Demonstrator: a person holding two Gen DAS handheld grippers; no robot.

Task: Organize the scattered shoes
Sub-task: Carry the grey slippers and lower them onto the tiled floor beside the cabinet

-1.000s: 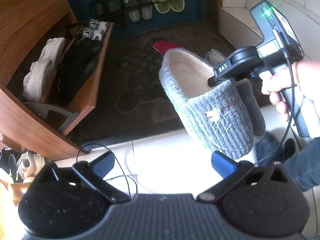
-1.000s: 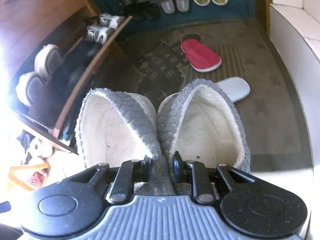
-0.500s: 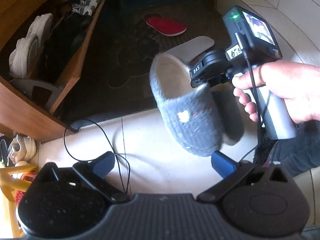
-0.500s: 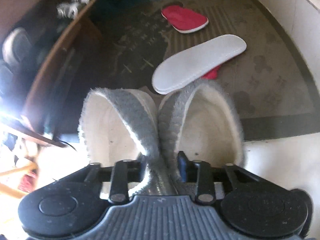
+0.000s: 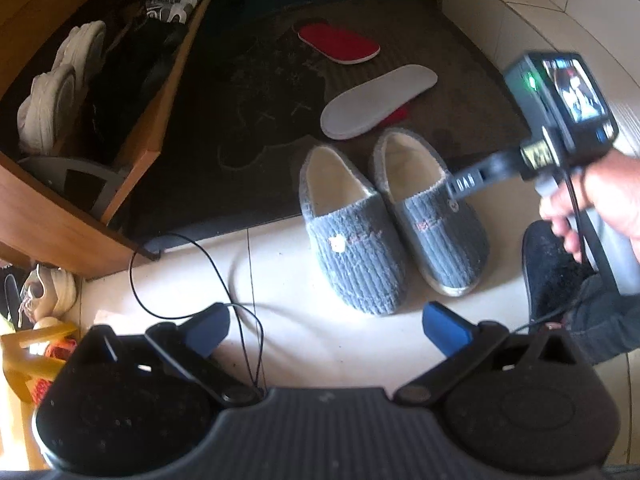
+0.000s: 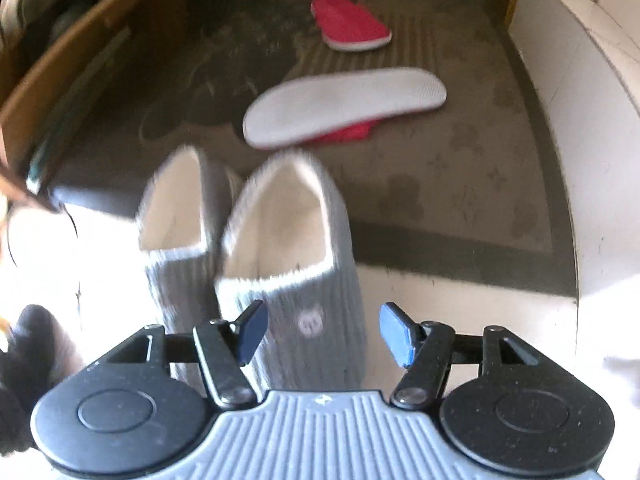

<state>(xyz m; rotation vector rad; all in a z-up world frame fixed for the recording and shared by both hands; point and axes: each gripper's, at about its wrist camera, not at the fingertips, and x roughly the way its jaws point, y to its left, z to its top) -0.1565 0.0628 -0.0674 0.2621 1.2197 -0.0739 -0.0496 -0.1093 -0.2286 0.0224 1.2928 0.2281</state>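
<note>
Grey slippers (image 6: 256, 264) on floor below opening right gripper (image 6: 322, 334)

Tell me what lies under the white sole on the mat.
A red slipper shows from under the white sole, only along its near edge. The rest of it is covered, so its shape cannot be told.

Pale tiled floor (image 5: 304, 344) carries grey slipper pair (image 5: 384, 224), black cable (image 5: 192, 276), dark mat (image 5: 248, 128); red slippers (image 5: 340, 42) on mat.
</note>
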